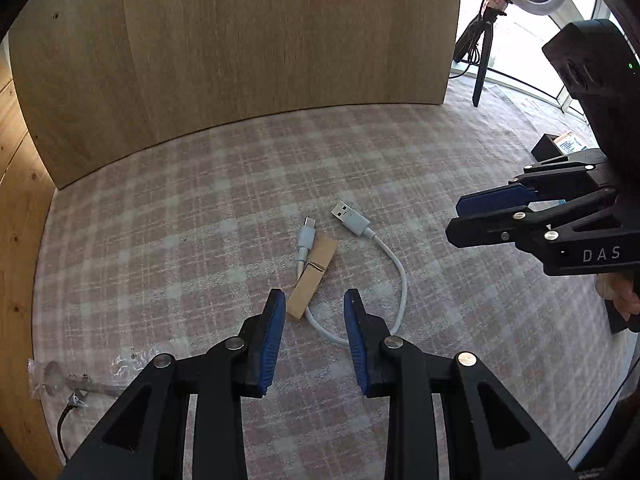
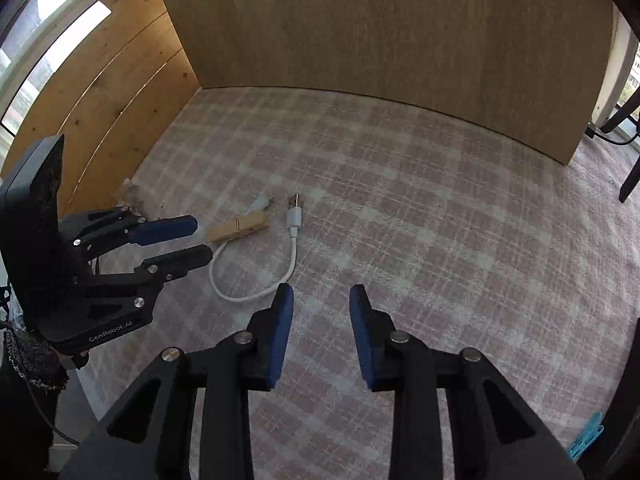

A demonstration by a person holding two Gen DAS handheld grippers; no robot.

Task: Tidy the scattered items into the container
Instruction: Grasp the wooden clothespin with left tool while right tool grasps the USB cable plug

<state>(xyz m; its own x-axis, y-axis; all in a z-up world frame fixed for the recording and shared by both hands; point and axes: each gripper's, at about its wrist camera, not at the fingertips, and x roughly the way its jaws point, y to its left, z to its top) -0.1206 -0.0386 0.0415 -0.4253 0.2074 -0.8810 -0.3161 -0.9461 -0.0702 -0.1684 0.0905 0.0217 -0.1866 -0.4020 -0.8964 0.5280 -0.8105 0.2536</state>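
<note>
A short white USB cable (image 1: pixel 394 268) lies looped on the checked cloth, and it also shows in the right wrist view (image 2: pixel 294 248). A wooden clothespin (image 1: pixel 312 280) lies across the cable's small-plug end; it also shows in the right wrist view (image 2: pixel 238 230). My left gripper (image 1: pixel 315 298) is open, its fingertips just short of the clothespin's near end and the cable loop. My right gripper (image 2: pixel 322 294) is open and empty, to the right of the cable; it shows in the left wrist view (image 1: pixel 454 220). No container is clearly in view.
A wooden panel (image 1: pixel 240 40) stands at the back and wooden boards (image 2: pixel 112 92) at the left. A crumpled clear plastic wrapper (image 1: pixel 80 376) lies at the left. A small black box (image 1: pixel 550 146) sits far right. A blue plastic clip (image 2: pixel 586 436) lies at the near right.
</note>
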